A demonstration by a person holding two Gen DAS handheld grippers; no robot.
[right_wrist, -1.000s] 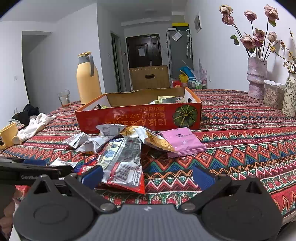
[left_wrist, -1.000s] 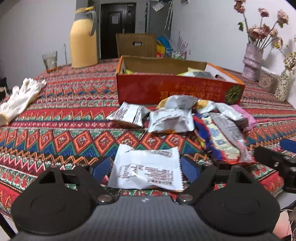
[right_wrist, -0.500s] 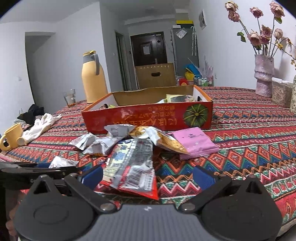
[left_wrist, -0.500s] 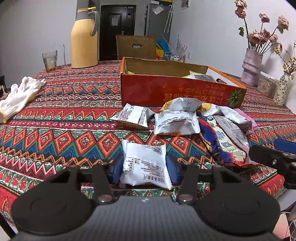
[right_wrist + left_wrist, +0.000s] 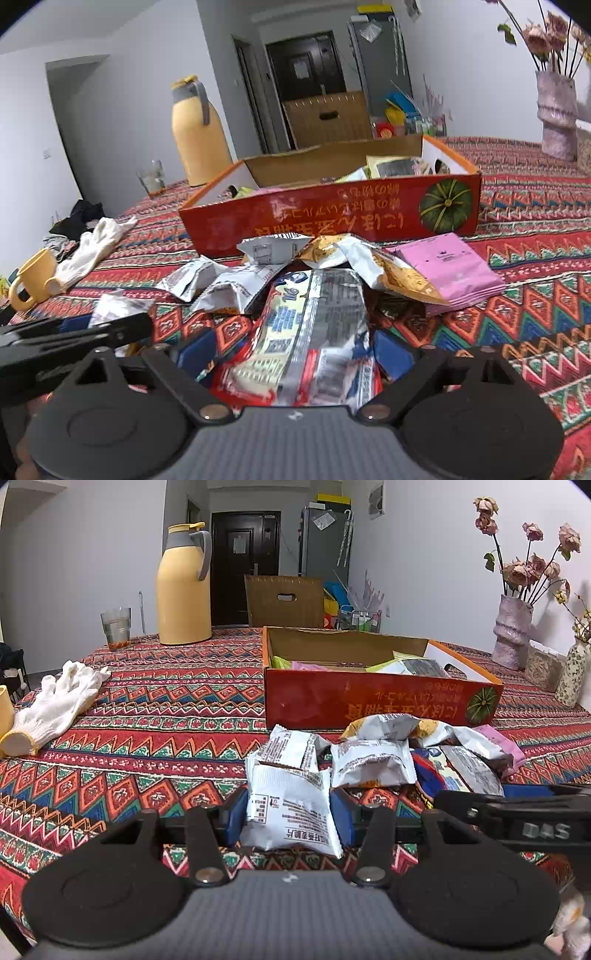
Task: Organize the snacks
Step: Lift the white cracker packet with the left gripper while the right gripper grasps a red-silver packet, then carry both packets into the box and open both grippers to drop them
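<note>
My left gripper [image 5: 290, 818] is shut on a white snack packet [image 5: 291, 805], its blue pads pressing both sides, just above the patterned tablecloth. Behind it lies a heap of loose snack packets [image 5: 373, 762] in front of the red cardboard box [image 5: 369, 701], which holds several packets. My right gripper [image 5: 293, 354] straddles a long red, blue and silver packet [image 5: 314, 332]. Its jaws are closing with the packet between them, not clearly pressed. A pink packet [image 5: 443, 266] lies to the right. The red box [image 5: 332, 218] stands behind.
A yellow thermos [image 5: 183, 587], a glass [image 5: 116, 627] and white gloves [image 5: 59, 701] sit on the left. A yellow mug [image 5: 33, 277] stands at the left edge. Vases with dried flowers [image 5: 511, 631] stand far right. The table's near edge is below both grippers.
The left gripper closed on the white packet and brought it up against the heap. The right gripper slid forward over the long packet and its jaws narrowed.
</note>
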